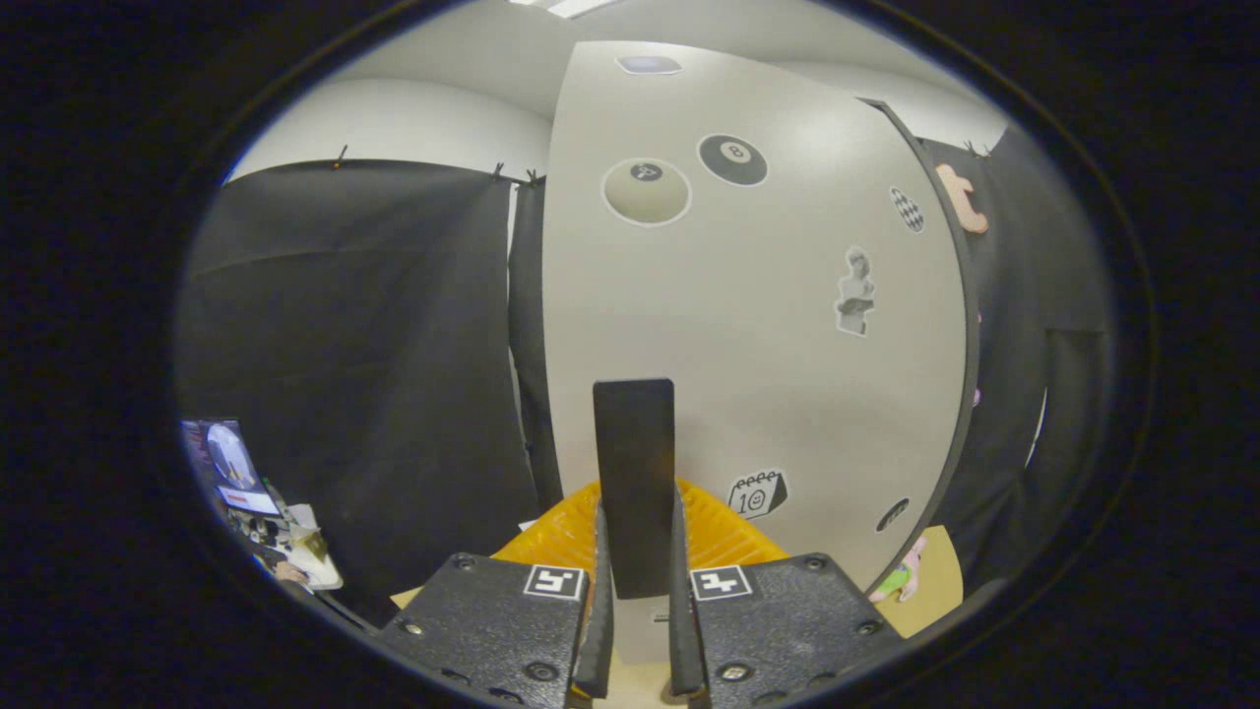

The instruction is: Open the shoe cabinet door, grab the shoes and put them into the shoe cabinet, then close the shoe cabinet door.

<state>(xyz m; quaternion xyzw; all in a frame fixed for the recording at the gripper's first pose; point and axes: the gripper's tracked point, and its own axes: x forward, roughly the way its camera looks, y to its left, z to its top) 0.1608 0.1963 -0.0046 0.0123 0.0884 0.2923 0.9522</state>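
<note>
The white shoe cabinet door [768, 345], dotted with stickers, stands straight ahead and very close. Its black upright handle [635, 463] runs down between my fingers. My gripper [638, 537] is shut on that handle, one finger pressed to each side of it. A yellow ribbed object [546, 540] lies low behind the handle, at the foot of the door; I cannot tell what it is. The cabinet's dark right edge [970, 374] curves down beside the door.
Black cloth [364, 374] hangs to the left of the door. A small screen and desk clutter [241, 478] sit low on the far left. A small green and pink item [901, 576] lies on the tan surface [940, 581] by the door's lower right corner.
</note>
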